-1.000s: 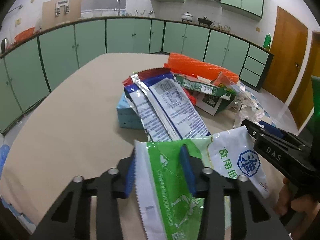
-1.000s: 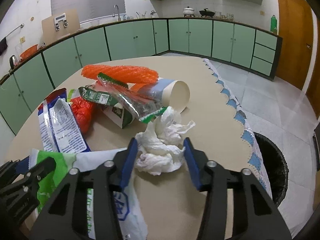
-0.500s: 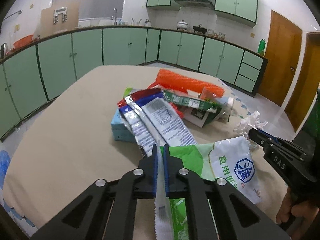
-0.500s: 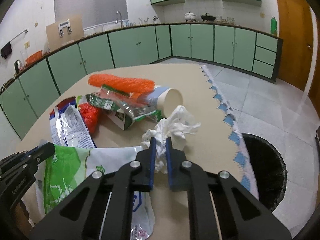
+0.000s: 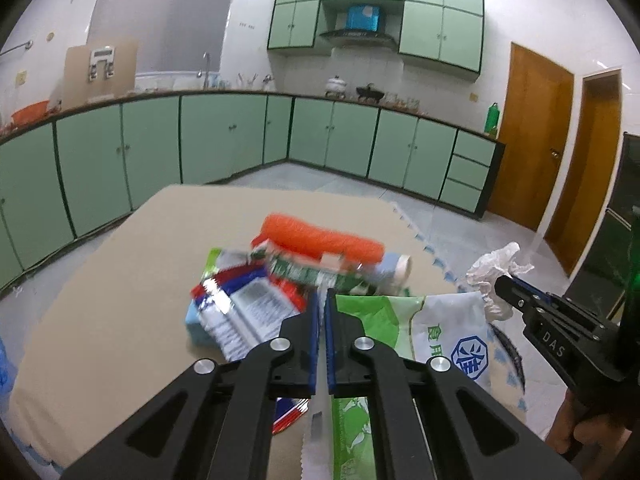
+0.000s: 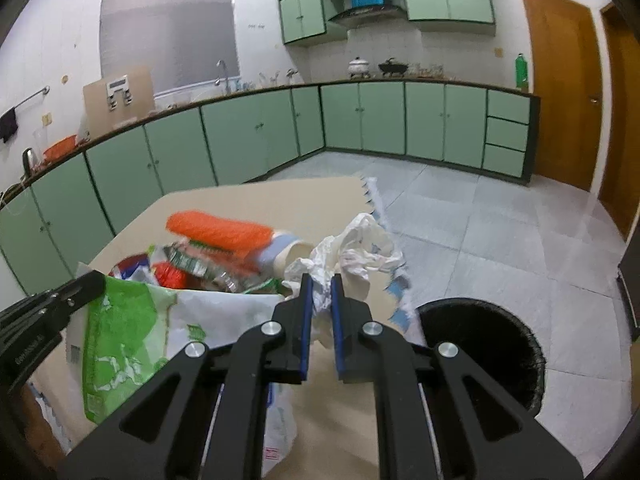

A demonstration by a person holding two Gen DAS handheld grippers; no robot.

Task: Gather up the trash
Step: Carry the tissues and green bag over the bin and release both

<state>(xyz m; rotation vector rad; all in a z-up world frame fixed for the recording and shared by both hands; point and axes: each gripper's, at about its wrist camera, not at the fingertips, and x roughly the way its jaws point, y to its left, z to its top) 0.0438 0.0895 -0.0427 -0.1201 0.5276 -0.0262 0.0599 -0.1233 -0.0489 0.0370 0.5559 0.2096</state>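
My left gripper (image 5: 322, 300) is shut on the edge of a green and white plastic bag (image 5: 404, 320), which hangs lifted off the beige table (image 5: 120, 280). The same bag (image 6: 124, 332) shows at the left of the right wrist view, with the left gripper (image 6: 86, 286) at its edge. My right gripper (image 6: 320, 292) is shut on a crumpled white tissue wad (image 6: 360, 252), raised above the table. That wad (image 5: 496, 272) and the right gripper (image 5: 504, 284) appear at the right of the left wrist view.
A trash pile stays on the table: an orange mesh roll (image 5: 320, 236), blue and red wrappers (image 5: 240, 304), a paper cup (image 6: 288, 256), a light blue box (image 5: 196, 320). A black bin (image 6: 484, 344) stands on the floor right of the table. Green cabinets line the walls.
Both grippers went from open to shut, the left on the bag's edge, the right on the tissue wad. Both then rose, lifting bag and wad off the table.
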